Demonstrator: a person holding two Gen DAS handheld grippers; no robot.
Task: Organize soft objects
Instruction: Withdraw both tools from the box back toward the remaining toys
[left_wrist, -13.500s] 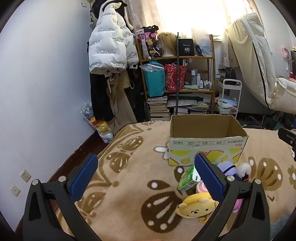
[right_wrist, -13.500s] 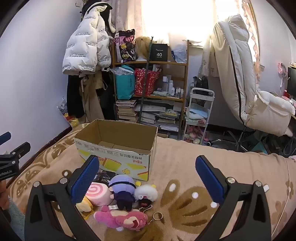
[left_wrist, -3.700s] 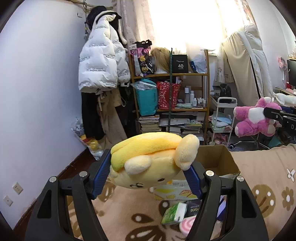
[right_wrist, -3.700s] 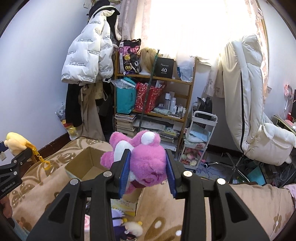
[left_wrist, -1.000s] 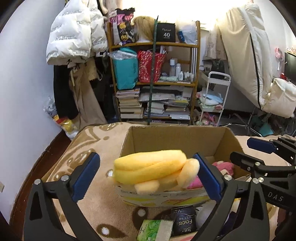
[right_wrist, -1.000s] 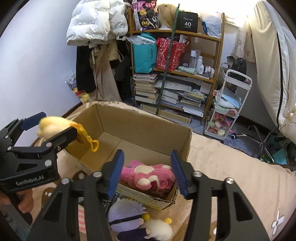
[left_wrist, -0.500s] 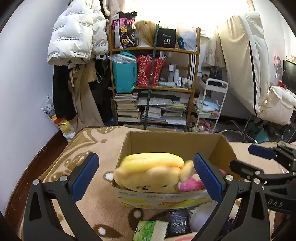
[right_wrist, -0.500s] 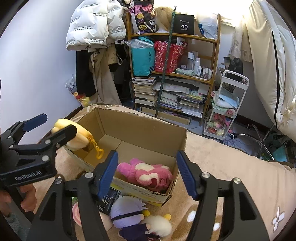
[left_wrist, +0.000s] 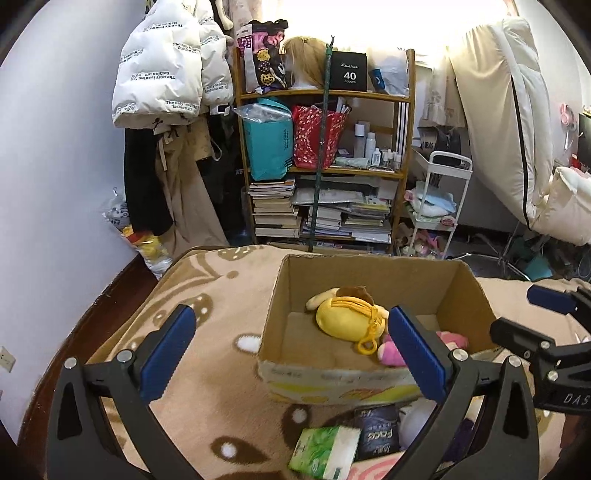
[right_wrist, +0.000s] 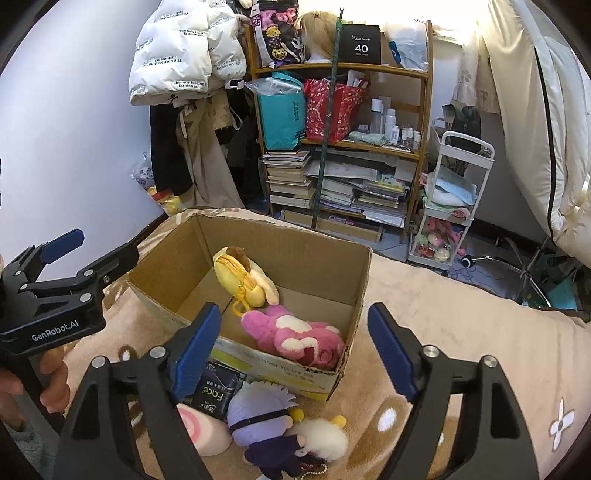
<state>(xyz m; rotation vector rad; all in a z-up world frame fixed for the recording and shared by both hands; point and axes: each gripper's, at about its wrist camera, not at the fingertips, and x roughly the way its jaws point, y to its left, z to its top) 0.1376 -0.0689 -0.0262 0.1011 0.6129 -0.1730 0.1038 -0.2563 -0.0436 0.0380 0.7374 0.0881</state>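
An open cardboard box (left_wrist: 284, 295) (right_wrist: 364, 280) stands on the brown patterned blanket. Inside it lie a yellow plush (left_wrist: 347, 317) (right_wrist: 243, 280) and a pink plush (right_wrist: 295, 339) (left_wrist: 391, 349), side by side. My left gripper (left_wrist: 291, 354) (right_wrist: 105, 243) is open and empty, above the box's near left edge. My right gripper (right_wrist: 293, 352) (left_wrist: 517, 312) hangs over the box's near right side. Its jaws are opening and nothing is pressed between them. A purple-haired doll (right_wrist: 262, 417), a white fluffy plush (right_wrist: 321, 439) and a pink swirl plush (right_wrist: 199, 428) lie in front of the box.
A black pack (right_wrist: 218, 395) (left_wrist: 378, 432) and a green tissue pack (left_wrist: 325, 450) lie by the box front. A hand (right_wrist: 51, 384) holds the left gripper. Beyond the bed stand a crowded wooden shelf (left_wrist: 325, 166), a white cart (right_wrist: 454, 206) and hanging coats (left_wrist: 166, 74).
The yellow plush has left my left gripper's jaws and dropped into the box beside the pink plush. My right gripper's jaws have spread wider. Neither hand has shifted much.
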